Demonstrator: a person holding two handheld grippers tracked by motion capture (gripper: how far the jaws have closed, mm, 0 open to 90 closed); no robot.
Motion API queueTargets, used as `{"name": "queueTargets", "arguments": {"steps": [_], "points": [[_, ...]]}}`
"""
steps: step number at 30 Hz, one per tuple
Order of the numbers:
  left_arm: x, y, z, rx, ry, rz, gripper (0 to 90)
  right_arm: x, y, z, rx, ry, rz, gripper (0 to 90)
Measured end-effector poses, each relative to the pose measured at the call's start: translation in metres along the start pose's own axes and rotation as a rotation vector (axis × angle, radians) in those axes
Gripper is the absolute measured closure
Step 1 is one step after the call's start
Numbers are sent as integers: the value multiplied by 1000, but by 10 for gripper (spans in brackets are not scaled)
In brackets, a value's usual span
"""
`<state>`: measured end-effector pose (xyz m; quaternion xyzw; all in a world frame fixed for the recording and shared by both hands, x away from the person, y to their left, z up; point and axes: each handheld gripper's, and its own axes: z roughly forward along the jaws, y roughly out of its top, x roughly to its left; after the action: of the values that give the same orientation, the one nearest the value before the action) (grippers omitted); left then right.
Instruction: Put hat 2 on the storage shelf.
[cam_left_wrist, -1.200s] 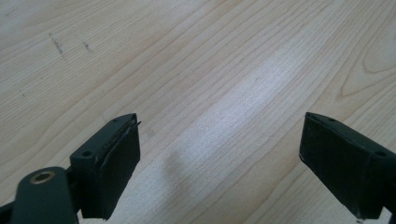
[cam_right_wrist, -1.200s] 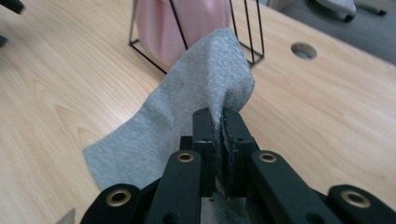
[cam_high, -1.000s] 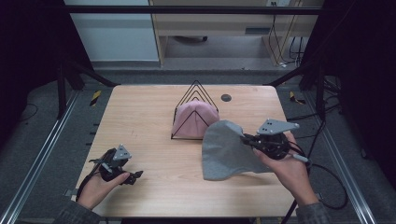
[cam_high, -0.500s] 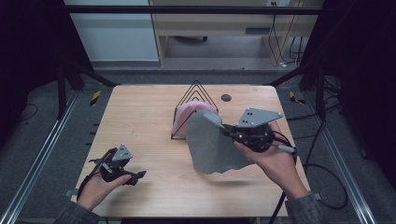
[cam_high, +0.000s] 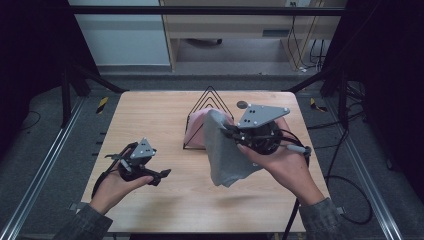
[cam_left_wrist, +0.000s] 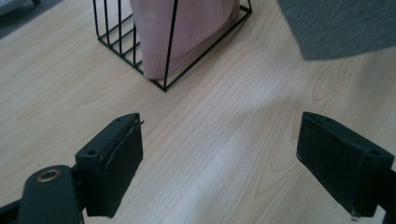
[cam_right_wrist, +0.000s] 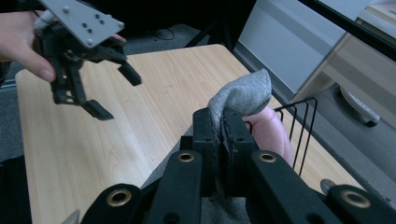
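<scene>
Left gripper (cam_high: 159, 176), nearest, hangs with jaws wide apart and empty over the pale wood-grain table (cam_high: 150, 115). Right gripper (cam_high: 226, 131) is clamped on a soft grey knit cloth (cam_high: 225, 155), which droops clear of the tabletop. Beyond, a black wire rack (cam_high: 209, 107) already holds a folded pink cloth (cam_high: 196, 131); racking the grey one likely remains.

A black wire rack (cam_high: 209, 107) stands on the wooden table (cam_high: 150, 120) with a pink cloth (cam_high: 196, 131) inside it. A small dark round thing (cam_high: 242, 104) lies near the table's far edge.
</scene>
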<state>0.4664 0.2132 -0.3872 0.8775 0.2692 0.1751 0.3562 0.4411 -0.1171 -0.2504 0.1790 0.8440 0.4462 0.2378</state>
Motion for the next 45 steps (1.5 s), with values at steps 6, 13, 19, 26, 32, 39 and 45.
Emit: {"name": "queueTargets", "arguments": {"steps": [6,13,19,26,32,39,45], "points": [[-1,24,-5,-26,-42,29,147,9,11,4,10,25,-32,858],[-6,38,-3,-45,-77,50,146,20,12,16,27,58,-53,858],[-6,42,1,-51,-103,69,139,26,11,24,41,81,-67,858],[-4,40,6,-55,-117,69,130,33,6,34,52,102,-71,858],[-3,35,12,-53,-142,66,126,38,1,43,59,121,-71,858],[-5,33,15,-59,-154,63,119,42,0,45,59,131,-74,858],[-5,33,17,-48,-162,73,113,43,0,45,55,135,-77,858]]}}
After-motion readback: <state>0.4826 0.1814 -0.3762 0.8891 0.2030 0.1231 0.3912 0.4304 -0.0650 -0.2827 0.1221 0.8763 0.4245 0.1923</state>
